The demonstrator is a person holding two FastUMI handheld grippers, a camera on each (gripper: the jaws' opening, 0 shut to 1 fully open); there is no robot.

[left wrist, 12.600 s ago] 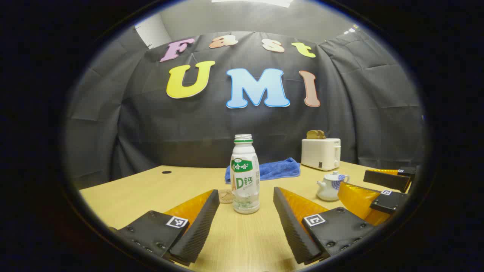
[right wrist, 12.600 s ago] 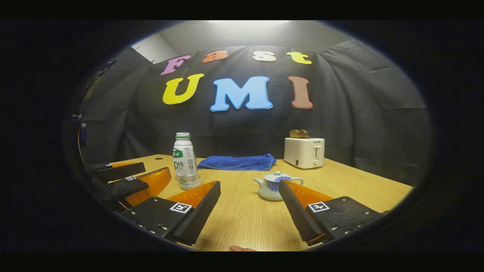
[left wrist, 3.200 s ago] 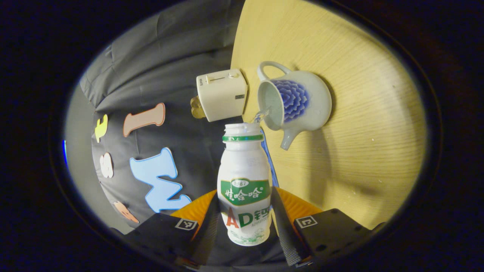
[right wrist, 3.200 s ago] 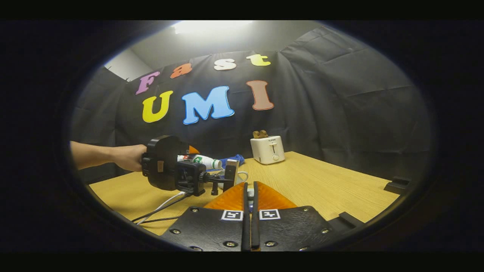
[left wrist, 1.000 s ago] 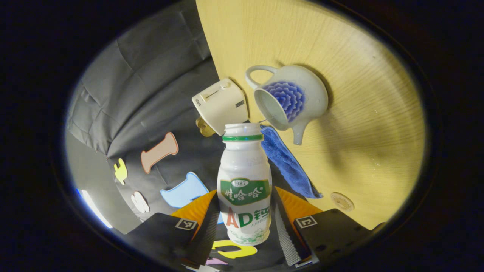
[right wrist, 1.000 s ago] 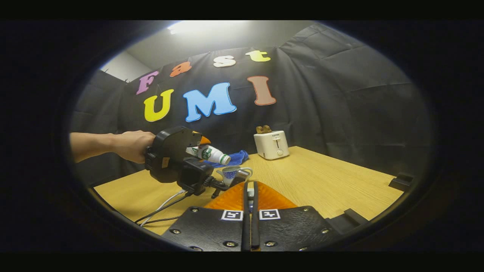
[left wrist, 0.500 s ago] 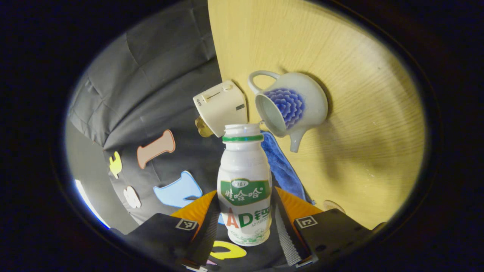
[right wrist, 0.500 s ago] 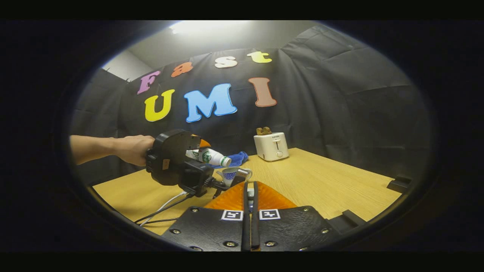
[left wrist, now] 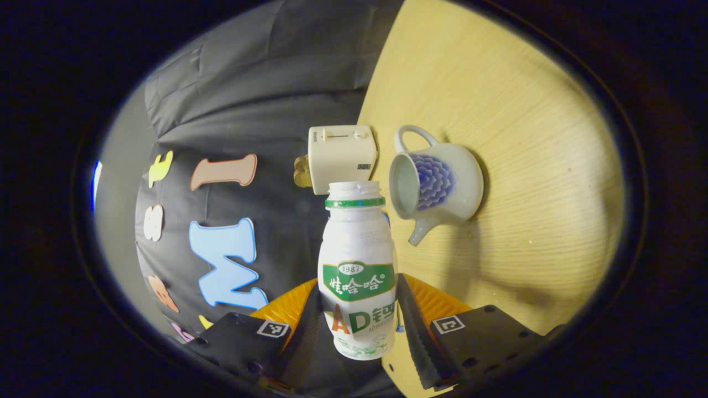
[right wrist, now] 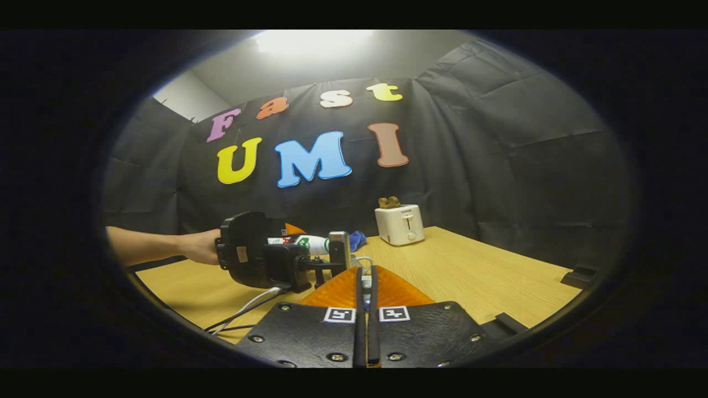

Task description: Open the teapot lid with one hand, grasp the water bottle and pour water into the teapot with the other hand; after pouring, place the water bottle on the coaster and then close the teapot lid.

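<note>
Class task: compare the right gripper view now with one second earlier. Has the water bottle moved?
Yes. Against the toaster, the water bottle has dropped from shoulder height to the base and levelled off, in the left gripper.

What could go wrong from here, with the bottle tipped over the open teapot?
1. The water bottle lies on its side in the left gripper, its mouth beside the rim of the lidless teapot, not over it; any late drip may hit the table.
2. The right gripper is shut on something small, probably the lid; a thin pinch may slip before reclosing.
3. The bottle could knock the teapot's rim while righting.
</note>
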